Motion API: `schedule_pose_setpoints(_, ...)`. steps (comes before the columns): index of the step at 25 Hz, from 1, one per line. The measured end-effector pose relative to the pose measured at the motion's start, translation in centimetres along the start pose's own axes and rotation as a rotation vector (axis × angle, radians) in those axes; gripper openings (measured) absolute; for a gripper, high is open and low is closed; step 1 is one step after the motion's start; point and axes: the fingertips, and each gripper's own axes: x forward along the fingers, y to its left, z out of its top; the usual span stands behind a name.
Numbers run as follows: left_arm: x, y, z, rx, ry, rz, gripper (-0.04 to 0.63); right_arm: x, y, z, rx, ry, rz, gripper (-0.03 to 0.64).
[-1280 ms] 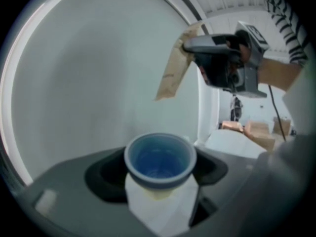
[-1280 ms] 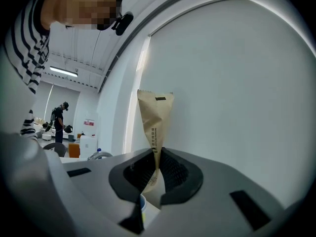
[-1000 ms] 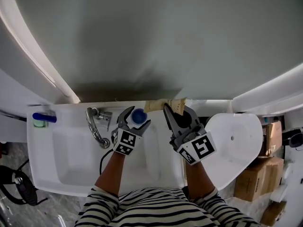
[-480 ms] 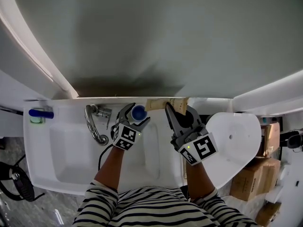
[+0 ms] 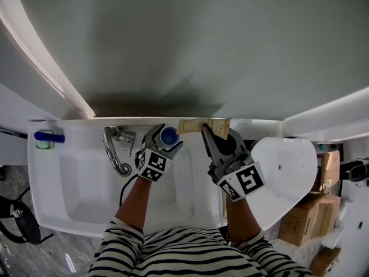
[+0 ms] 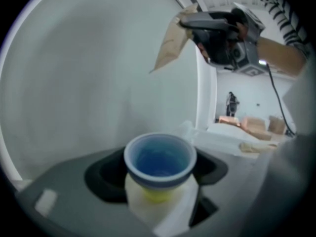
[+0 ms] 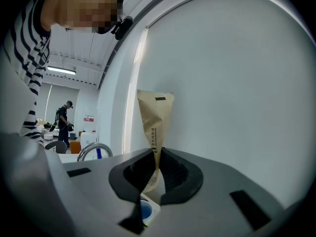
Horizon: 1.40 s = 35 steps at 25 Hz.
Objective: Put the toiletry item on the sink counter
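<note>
A small white bottle with a blue cup-shaped cap is in my left gripper, which is shut on it over the sink's back ledge, just right of the tap. In the left gripper view the blue-capped bottle stands upright between the jaws of the left gripper. My right gripper is shut on a tan paper sachet close to the wall. The sachet rises from the closed right gripper. Whether the bottle touches the white sink counter I cannot tell.
A chrome tap curves over the basin left of the bottle. A blue and green item lies at the counter's far left corner. A white toilet lid and cardboard boxes are on the right.
The left gripper has sunk slightly toward the counter with the bottle still in it. The right gripper and the sachet have kept still.
</note>
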Motion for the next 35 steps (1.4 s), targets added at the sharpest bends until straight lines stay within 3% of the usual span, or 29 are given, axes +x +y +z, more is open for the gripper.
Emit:
schedule_pose_setpoints(16, -0.7, 0.1, 0.1, 0.029, 0.007, -0.011, 0.385, -0.4, -0.1, 0.7, 0.022, -0.029, 0.0, 0.026)
schedule_pose_setpoints(25, -3.2, -0.1, 3.6, 0.042, -0.063, 0.027, 0.385, -1.1, -0.2, 2.1, 0.018, -0.062, -0.004, 0.028)
schedule_pose_setpoints(35, -8.1, -2.2, 10.2, 0.07, -0.221, 0.063, 0.376, -2.9, 0.2, 4.4, 0.013, -0.121, -0.021, 0.027)
